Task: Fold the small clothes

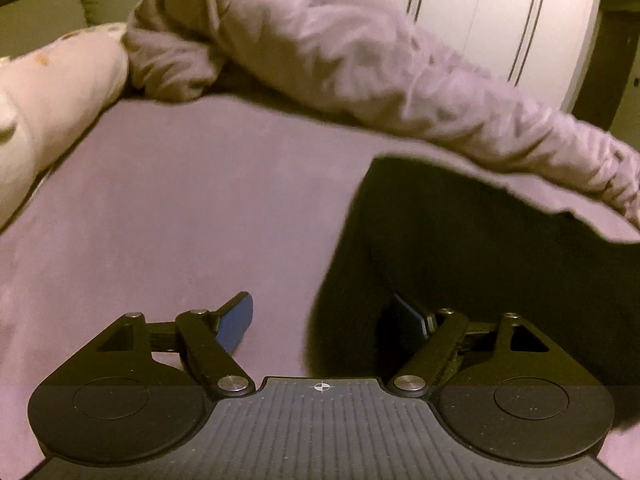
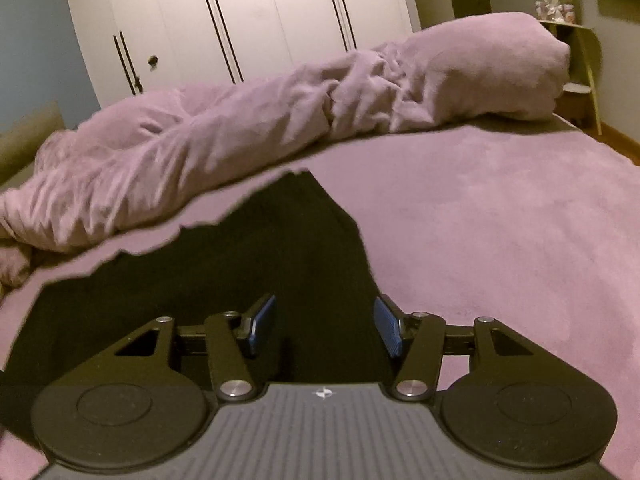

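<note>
A black garment (image 1: 460, 248) lies flat on the purple bed sheet (image 1: 180, 200). In the left wrist view it fills the right side. My left gripper (image 1: 324, 320) is open and empty at the garment's left edge, its left finger over the sheet and its right finger over the black cloth. In the right wrist view the black garment (image 2: 248, 264) spreads across the lower left. My right gripper (image 2: 325, 326) is open and empty over the garment's right edge, with the right fingertip at the border with the sheet (image 2: 500, 240).
A bunched purple duvet (image 1: 360, 56) lies along the far side of the bed; it also shows in the right wrist view (image 2: 280, 104). A pale patterned pillow (image 1: 48, 96) is at the left. White wardrobe doors (image 2: 240, 12) stand behind. A shelf (image 2: 580, 64) is at the far right.
</note>
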The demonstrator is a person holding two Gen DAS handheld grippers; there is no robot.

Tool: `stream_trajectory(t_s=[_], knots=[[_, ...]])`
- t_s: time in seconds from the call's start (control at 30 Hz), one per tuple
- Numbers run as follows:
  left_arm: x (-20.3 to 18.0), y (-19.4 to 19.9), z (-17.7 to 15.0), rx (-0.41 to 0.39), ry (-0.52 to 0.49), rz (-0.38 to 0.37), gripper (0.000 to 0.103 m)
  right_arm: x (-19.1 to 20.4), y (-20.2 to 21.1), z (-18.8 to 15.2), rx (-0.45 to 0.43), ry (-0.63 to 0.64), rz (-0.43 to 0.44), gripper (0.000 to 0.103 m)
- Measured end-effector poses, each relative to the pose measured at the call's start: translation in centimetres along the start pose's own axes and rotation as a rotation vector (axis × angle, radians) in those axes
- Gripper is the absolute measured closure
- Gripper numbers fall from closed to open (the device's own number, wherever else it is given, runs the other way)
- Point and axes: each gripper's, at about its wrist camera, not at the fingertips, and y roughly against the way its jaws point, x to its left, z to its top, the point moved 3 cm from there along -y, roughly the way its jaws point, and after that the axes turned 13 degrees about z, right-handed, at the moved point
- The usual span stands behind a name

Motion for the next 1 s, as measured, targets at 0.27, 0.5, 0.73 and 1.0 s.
stream_trajectory(t_s=[0.27, 0.5, 0.73, 1.0], knots=[[-5.5, -5.7, 4.6, 0.061, -0.030, -0.129, 0.017, 1.8, -8.7, 4.8, 0.084, 0.051, -0.011, 0.024], [-7.1, -7.7, 4.9, 0.080, -0.047, -0.162, 0.067, 3.3, -11.9, 4.5, 0.106, 0.183, -0.071, 0.085], [-8.4, -5.5, 7.0, -0.131, -0.068, -0.002, 0.096, 5.4, -10.2, 6.2, -0.076, 0.273, -0.151, 0.097], [-8.6, -6.6, 5.6, -0.106, -0.099, 0.128, 0.085, 3.9, -13.1, 5.5, -0.010, 0.236, -0.223, 0.088]])
